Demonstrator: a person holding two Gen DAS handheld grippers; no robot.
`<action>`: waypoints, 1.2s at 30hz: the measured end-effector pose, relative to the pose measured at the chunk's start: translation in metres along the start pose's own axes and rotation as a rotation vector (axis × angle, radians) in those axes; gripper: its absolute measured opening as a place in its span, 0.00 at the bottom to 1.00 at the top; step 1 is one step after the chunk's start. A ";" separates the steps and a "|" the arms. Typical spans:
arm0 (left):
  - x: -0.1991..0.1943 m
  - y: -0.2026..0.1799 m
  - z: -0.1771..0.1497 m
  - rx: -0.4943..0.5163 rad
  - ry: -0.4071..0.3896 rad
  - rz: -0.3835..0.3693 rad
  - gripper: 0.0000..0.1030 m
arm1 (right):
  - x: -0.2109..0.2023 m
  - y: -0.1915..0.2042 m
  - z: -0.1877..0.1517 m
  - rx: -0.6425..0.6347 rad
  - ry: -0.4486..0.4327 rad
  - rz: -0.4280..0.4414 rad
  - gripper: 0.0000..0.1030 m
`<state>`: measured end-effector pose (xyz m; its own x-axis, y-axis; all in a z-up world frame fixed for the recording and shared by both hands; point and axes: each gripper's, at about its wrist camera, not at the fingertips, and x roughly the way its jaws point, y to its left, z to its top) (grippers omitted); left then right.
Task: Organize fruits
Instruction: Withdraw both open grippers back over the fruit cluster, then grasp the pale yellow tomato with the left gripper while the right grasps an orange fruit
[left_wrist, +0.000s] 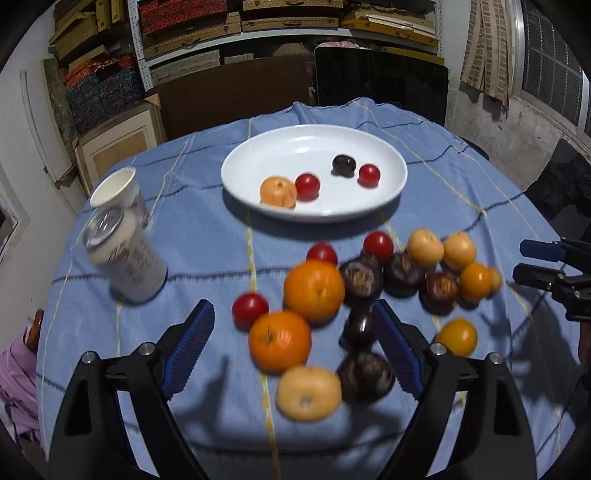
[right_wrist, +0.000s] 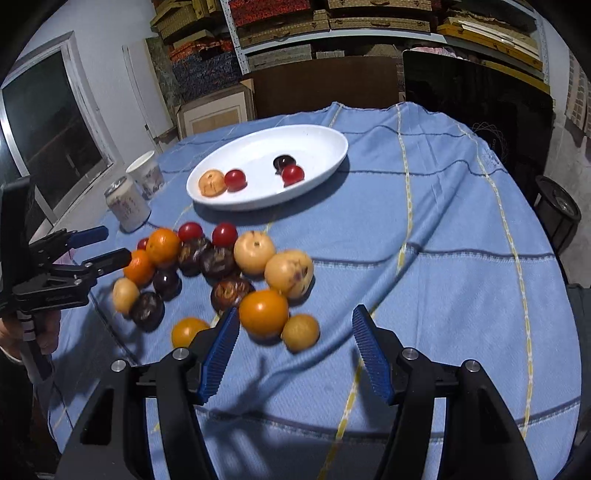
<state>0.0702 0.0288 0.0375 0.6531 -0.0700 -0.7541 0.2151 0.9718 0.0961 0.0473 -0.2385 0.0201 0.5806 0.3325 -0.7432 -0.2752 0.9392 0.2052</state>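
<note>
Already four fruits (left_wrist: 307, 185) lie on the white plate (left_wrist: 251, 155), both jaws empty

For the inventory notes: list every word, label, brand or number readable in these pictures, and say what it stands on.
No text can be read here.
Can: dark print on its pale side, too blurred to read.
Paper cup: a faint printed pattern, too small to read.
Black panel behind the table: a faint round line figure, no legible words.
Plate, fruit, cloth: no markings.
</note>
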 end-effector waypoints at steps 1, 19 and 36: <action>-0.002 0.001 -0.008 0.000 0.005 0.003 0.83 | 0.000 0.000 -0.005 0.006 0.004 0.013 0.63; 0.011 0.007 -0.048 -0.011 0.102 -0.106 0.65 | -0.014 0.037 -0.035 -0.047 0.024 0.103 0.63; 0.032 -0.003 -0.041 0.014 0.131 -0.150 0.41 | -0.006 0.060 -0.036 -0.099 0.063 0.131 0.63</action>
<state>0.0611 0.0331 -0.0134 0.5132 -0.1827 -0.8386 0.3136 0.9494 -0.0149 0.0001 -0.1874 0.0138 0.4862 0.4424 -0.7536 -0.4210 0.8743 0.2416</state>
